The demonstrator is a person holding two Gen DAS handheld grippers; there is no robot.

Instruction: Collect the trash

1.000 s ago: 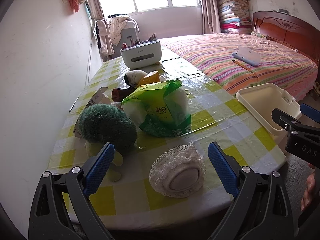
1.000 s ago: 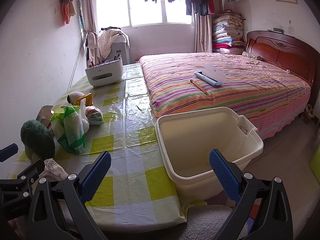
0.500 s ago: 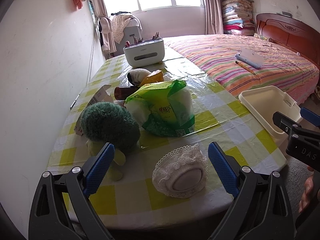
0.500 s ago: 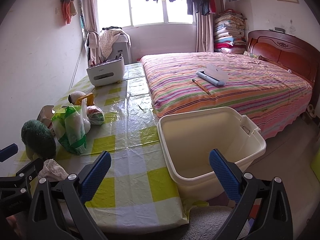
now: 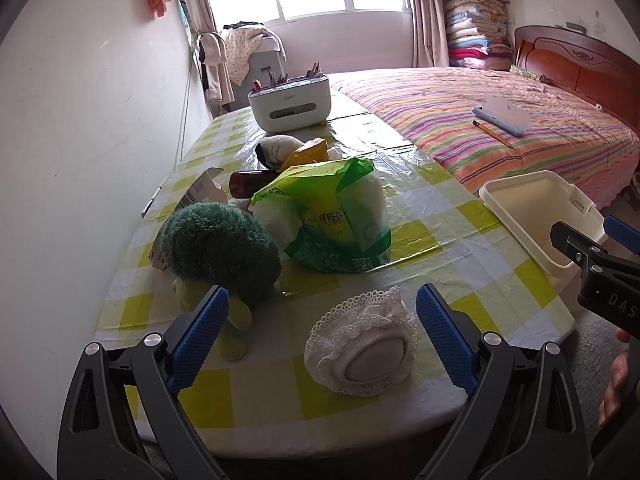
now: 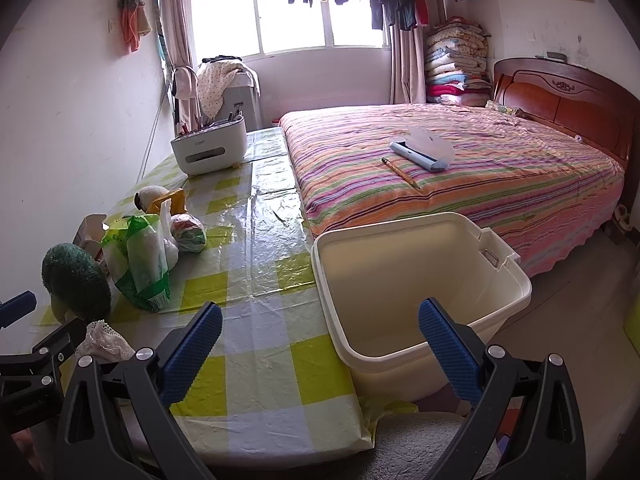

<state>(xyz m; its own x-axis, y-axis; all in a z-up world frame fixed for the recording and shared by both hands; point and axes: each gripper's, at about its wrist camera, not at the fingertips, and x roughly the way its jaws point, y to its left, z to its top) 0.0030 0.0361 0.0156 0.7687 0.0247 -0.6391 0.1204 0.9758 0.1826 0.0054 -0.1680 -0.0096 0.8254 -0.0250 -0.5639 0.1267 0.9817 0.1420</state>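
A crumpled green-and-white plastic bag (image 5: 332,220) (image 6: 138,260) lies mid-table. Behind it are a brown bottle (image 5: 250,182), an opened small carton (image 5: 196,196), a yellow wrapper (image 5: 306,152) (image 6: 170,200) and a knotted bag of scraps (image 6: 188,232). A cream plastic bin (image 6: 416,280) (image 5: 540,208) stands empty off the table's right edge. My left gripper (image 5: 322,332) is open near the front edge, with a lace-trimmed white pad (image 5: 362,350) between its fingers, untouched. My right gripper (image 6: 320,340) is open above the bin's near-left rim.
A green broccoli plush (image 5: 218,252) sits at the front left, a small plush animal (image 5: 276,148) farther back, and a white tissue-box organiser (image 5: 290,102) at the far end. The wall runs along the left; a striped bed (image 6: 460,172) with a pencil and case is right.
Both grippers stay open. The left view has risen and tilted slightly, so the table objects sit a little lower and closer; the right view has shifted slightly toward the bin.
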